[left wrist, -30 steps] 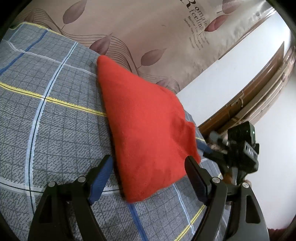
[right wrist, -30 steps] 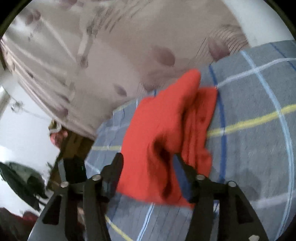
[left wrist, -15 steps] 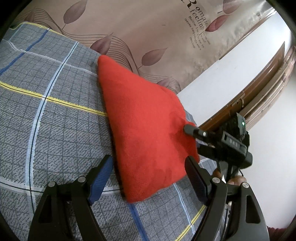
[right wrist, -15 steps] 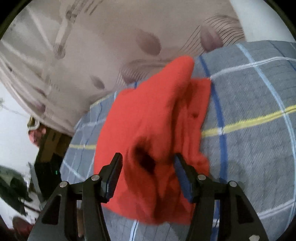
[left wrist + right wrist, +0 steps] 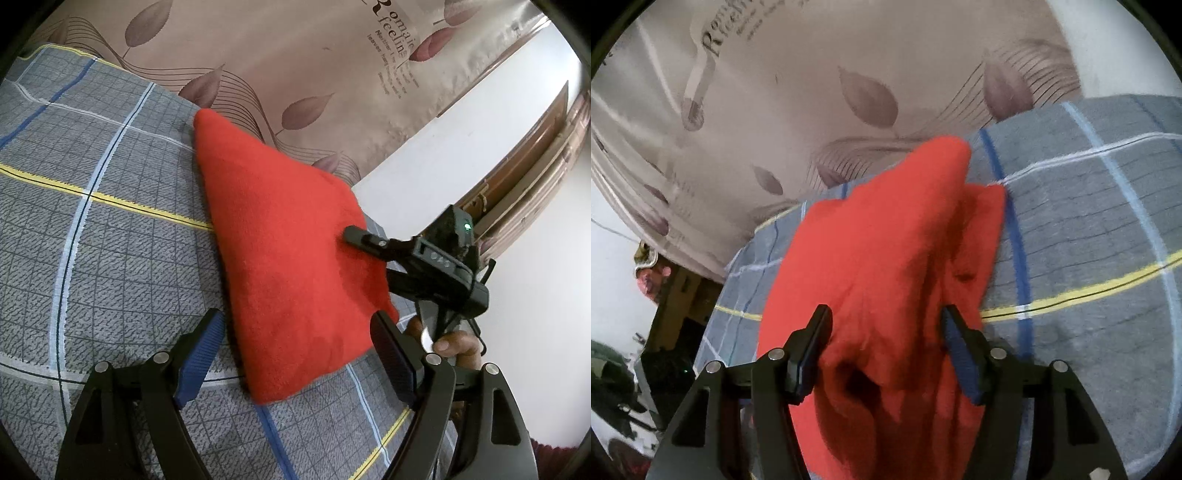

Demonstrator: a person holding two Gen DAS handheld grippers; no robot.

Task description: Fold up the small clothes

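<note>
A red cloth (image 5: pixel 288 251) lies folded in a rough triangle on the grey plaid bedspread (image 5: pixel 92 229). My left gripper (image 5: pixel 295 354) is open just above the bed, its fingers on either side of the cloth's near corner without touching it. In the left wrist view my right gripper comes in from the right, held by a hand (image 5: pixel 454 343), with its upper finger (image 5: pixel 364 240) resting on the cloth's right edge. In the right wrist view the right gripper (image 5: pixel 886 350) stands open, and a bunched fold of the red cloth (image 5: pixel 886 258) fills the gap between its fingers.
A brown leaf-patterned headboard (image 5: pixel 295 74) rises behind the bed. A white wall (image 5: pixel 461 129) and a wooden door frame (image 5: pixel 535 147) stand to the right in the left wrist view. The bed's edge (image 5: pixel 388 435) runs close under the right gripper.
My right gripper has pushed further in over the red cloth, so its finger now lies on the cloth's right edge. The left gripper and the rest of the cloth have not moved.
</note>
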